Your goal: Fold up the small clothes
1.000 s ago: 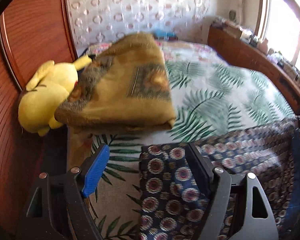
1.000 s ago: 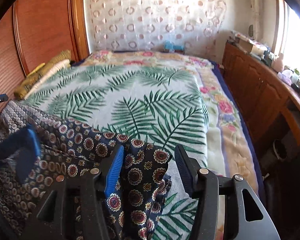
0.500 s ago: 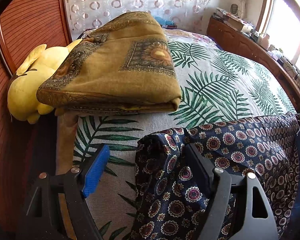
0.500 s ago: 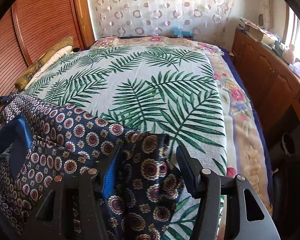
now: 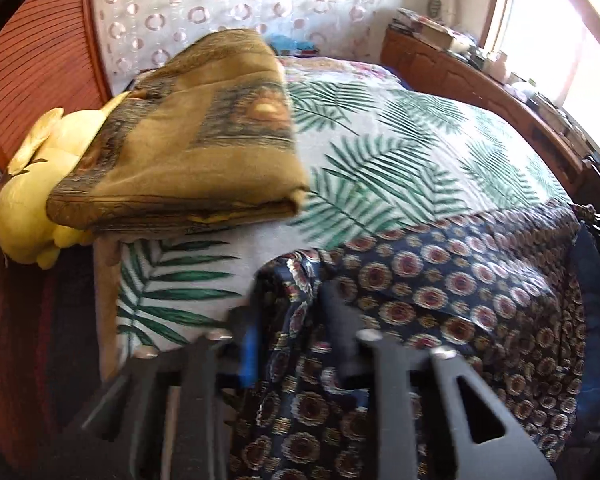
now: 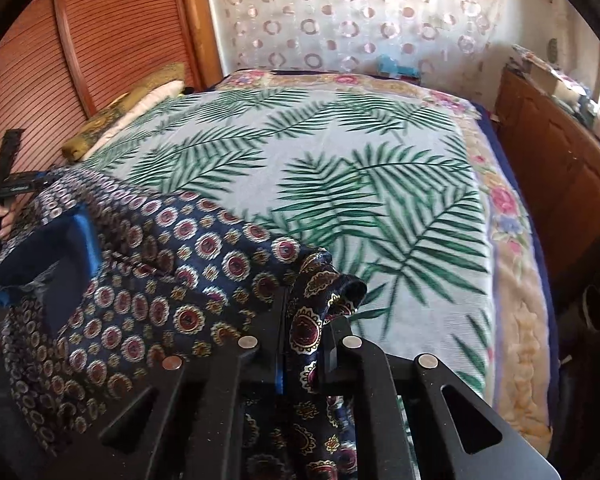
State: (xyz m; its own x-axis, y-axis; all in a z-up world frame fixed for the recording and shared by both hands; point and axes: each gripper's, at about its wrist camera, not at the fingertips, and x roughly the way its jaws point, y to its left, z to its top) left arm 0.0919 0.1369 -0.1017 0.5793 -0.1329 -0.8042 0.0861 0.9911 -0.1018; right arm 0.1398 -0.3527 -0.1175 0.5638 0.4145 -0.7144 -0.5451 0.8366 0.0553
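Our bed (image 6: 380,184) has a white cover with big green leaves, and it sits by a brown wood wall.

We hold a cloth (image 5: 460,288) at two corners. Our left gripper (image 5: 288,328) has just been closing, and now its jaws pinch one corner of the cloth. Our right gripper (image 6: 304,320) has just been closing too, and it bites the other corner, which pokes up in a little bunch between its jaws. We think we hold both corners so the cloth hangs straight between our hands and is ready to fold.

It is dark blue with lots of small red and gold rings on it. It looks thin, smooth and a bit shiny, and it droops in soft waves over the near edge of the bed. A plain blue part shows at one side, maybe the inside.

Farther off, near the left gripper, a thick brown blanket (image 5: 188,140) lies folded flat. A soft yellow toy (image 5: 32,200) sits touching it, by the wall. Far back hangs a white curtain (image 6: 360,16) with round rings. A wood cabinet (image 6: 560,168) runs along the right side of the bed.
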